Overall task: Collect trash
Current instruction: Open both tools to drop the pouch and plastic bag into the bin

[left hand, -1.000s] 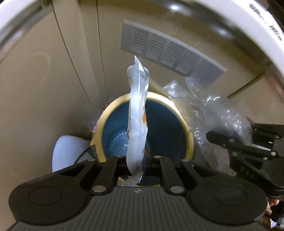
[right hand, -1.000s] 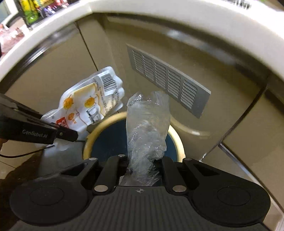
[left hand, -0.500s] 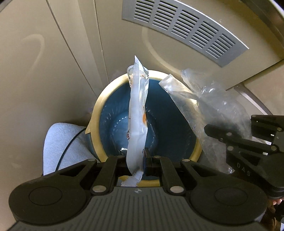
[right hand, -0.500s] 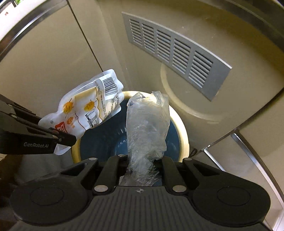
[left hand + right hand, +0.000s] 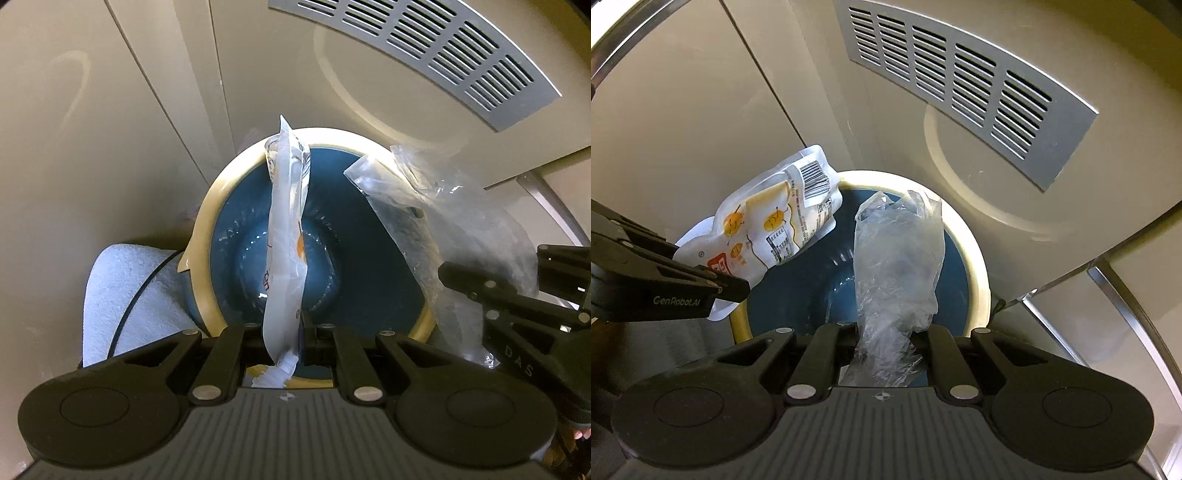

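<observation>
A round trash bin with a yellow rim [image 5: 207, 221] and blue liner stands on the floor below both grippers; its rim also shows in the right wrist view [image 5: 979, 269]. My left gripper [image 5: 286, 334] is shut on a white snack wrapper [image 5: 286, 240], seen edge-on above the bin opening; its printed face shows in the right wrist view [image 5: 775, 225]. My right gripper [image 5: 884, 336] is shut on a crumpled clear plastic bag [image 5: 897, 258], held above the bin; the bag shows at right in the left wrist view [image 5: 436, 214].
Beige cabinet panels stand behind the bin, with a grey vent grille [image 5: 960, 85] above it. A light blue cloth [image 5: 125, 295] with a black cable lies left of the bin. A metal strip [image 5: 1126, 306] runs along the floor at right.
Both grippers have moved closer to the bin, tilting down over it; the bin opening now looks larger and more centred. Both still hold their trash.
</observation>
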Available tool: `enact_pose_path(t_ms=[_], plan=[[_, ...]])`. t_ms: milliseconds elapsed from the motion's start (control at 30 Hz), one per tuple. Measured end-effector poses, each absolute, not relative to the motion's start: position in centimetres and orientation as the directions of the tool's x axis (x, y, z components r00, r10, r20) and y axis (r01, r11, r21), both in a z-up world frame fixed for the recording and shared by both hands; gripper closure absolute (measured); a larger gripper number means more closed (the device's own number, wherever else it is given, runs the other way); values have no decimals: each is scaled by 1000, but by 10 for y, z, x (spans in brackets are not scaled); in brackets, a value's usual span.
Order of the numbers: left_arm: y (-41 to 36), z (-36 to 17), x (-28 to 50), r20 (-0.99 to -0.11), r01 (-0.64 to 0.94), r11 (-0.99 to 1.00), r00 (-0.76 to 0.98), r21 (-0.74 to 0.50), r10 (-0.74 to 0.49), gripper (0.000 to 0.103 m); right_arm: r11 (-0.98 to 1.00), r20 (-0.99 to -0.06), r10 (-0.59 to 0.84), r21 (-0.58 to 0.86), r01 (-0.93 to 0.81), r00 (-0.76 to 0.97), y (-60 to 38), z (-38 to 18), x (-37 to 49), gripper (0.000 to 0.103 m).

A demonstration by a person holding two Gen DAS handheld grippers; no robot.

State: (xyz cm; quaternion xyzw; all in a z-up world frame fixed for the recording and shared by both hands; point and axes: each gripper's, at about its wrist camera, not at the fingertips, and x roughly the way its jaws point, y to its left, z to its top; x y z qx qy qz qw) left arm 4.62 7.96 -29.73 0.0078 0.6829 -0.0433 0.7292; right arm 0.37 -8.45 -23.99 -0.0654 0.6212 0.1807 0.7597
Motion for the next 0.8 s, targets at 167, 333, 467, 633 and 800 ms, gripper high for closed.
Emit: enact_pose_path(t_ms=[167,333,467,633,800], plan=[[74,-293,46,-997,73,997,61,-36,-40,93,925,-969,193,126,-359,155,-85,-244,7,93],[76,-287,46,-995,69,996,76,-57,-62,93,926,-968,195,128,-355,159,-85,-251,5,89],[78,-288,45,-994,83,995,94,-56,-64,76,932,-968,193,129,-339,160,-86,-257,6,65],[79,-278,43,-987,67,998,162,14,3,14,936,-962,192,122,-329,192,-86,-253,4,37],[90,-260,38,-981,15,1000,195,-8,-10,2,942,-951,198,119,-312,236,-97,-235,2,29]])
